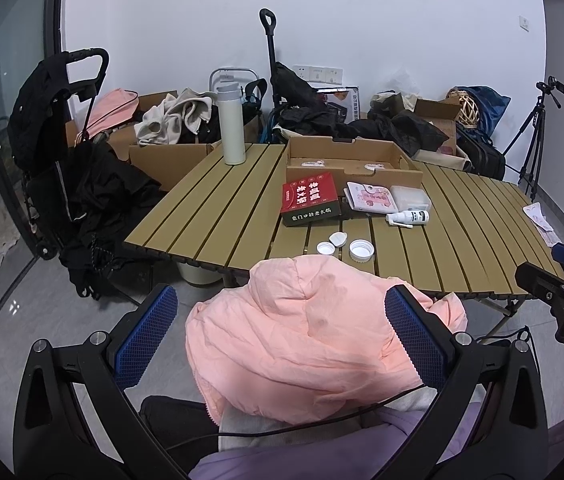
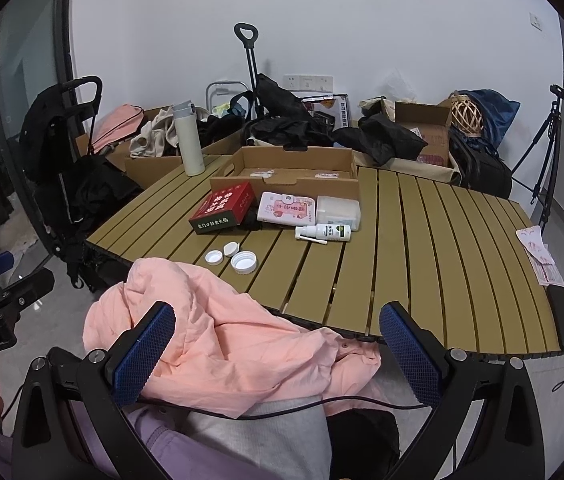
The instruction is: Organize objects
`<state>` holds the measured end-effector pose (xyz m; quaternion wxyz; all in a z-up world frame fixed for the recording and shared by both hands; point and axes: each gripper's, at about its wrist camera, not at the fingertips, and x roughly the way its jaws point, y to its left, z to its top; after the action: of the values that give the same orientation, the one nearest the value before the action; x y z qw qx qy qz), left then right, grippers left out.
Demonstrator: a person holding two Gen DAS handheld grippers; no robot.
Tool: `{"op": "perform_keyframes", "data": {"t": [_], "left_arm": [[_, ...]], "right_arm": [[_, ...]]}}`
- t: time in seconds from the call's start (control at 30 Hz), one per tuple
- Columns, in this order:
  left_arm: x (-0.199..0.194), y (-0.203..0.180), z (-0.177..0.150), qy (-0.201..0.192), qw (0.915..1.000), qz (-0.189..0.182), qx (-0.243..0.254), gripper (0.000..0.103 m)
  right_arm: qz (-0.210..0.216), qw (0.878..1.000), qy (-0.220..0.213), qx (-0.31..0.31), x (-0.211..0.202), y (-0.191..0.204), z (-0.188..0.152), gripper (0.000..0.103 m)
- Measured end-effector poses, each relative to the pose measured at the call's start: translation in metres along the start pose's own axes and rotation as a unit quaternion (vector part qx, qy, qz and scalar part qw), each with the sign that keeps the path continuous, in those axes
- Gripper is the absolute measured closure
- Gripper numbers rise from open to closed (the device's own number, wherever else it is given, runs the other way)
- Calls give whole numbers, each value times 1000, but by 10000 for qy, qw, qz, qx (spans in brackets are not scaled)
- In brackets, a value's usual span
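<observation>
You are holding both grippers low, in front of the slatted folding table point(image 2: 422, 240), above your lap. The left gripper point(image 1: 282, 336) is standing wide open, and the pink padded jacket point(image 1: 306, 332) is bulging up between its blue pads point(image 1: 147, 336); whether the pads are touching the cloth, I cannot tell. The right gripper point(image 2: 277, 356) is also spread wide, with nothing between its fingers pressed; the same jacket point(image 2: 221, 336) is lying under it, crumpled, so no clear long axis shows, though one end is resting over the near table edge.

On the table, the white spray bottle point(image 2: 328, 232) is lying on its side, long axis across the slats, nozzle pointing left. Just behind it are lying a clear plastic box point(image 2: 338, 210), a pink pouch point(image 2: 286, 208) and a red box point(image 2: 223, 207). Three white caps point(image 2: 241, 261) are sitting near the front edge. An open cardboard tray point(image 2: 290, 168) and an upright thermos bottle point(image 2: 189, 140) are standing further back.
</observation>
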<state>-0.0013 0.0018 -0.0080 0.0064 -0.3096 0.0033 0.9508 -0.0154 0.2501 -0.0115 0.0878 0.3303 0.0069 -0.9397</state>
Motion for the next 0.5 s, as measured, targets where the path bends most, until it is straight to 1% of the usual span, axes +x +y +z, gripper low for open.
{"op": "perform_keyframes", "data": {"t": [0.37, 0.43, 0.5], "left_arm": [[2, 1, 0, 47, 10000, 6, -19, 0], [2, 2, 1, 6, 10000, -19, -29, 0], [5, 3, 7, -92, 10000, 34, -2, 0]], "right_arm": [[-3, 10000, 40, -15, 1, 2, 0, 0], [-5, 10000, 41, -25, 2, 2, 0, 0], [-51, 9999, 15, -89, 5, 1, 2, 0]]}}
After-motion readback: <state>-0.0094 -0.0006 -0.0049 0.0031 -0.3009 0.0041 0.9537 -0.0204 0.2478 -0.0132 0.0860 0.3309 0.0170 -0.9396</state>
